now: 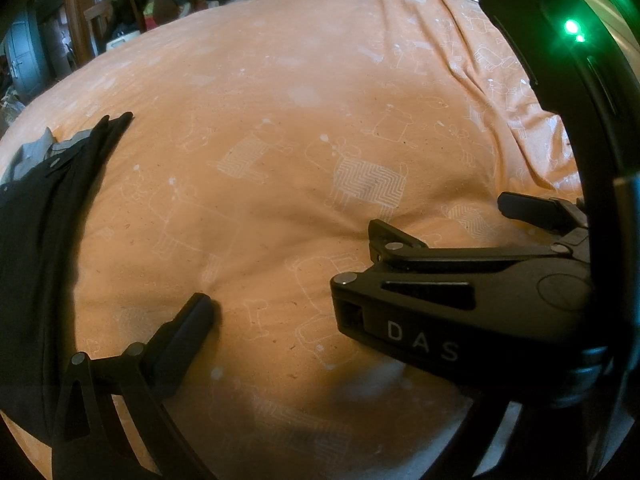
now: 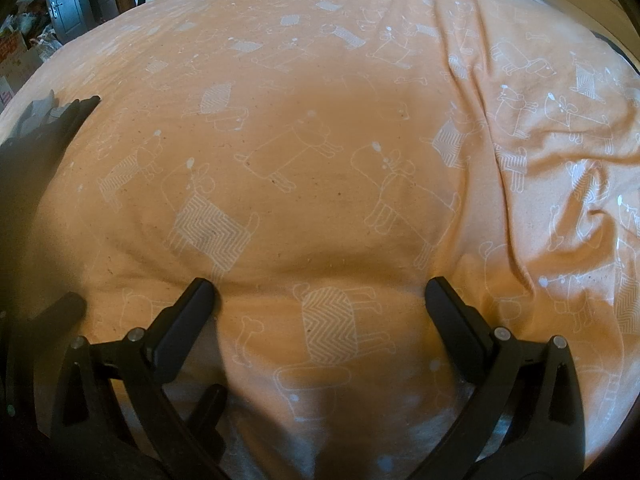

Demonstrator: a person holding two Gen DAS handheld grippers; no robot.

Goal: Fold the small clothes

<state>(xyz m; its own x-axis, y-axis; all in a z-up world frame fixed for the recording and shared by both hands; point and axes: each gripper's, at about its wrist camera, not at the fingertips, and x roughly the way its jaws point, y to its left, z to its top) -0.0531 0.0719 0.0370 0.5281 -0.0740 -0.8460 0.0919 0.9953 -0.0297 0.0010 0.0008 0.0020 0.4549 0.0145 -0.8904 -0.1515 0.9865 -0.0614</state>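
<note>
Black garment on orange bedsheet

The right gripper has its fingers spread wide above the orange dog-print bedsheet. A dark garment lies at the left edge.

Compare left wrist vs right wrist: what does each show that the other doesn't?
Left wrist only: the right gripper from the side, open, with its DAS-marked body and a green LED.
Right wrist only: both fingers of the right gripper spread wide over bare sheet, plus the rumpled folds at the sheet's right side.
Both: the orange dog-print bedsheet and the dark garment lying at its left edge, held by neither gripper.
</note>
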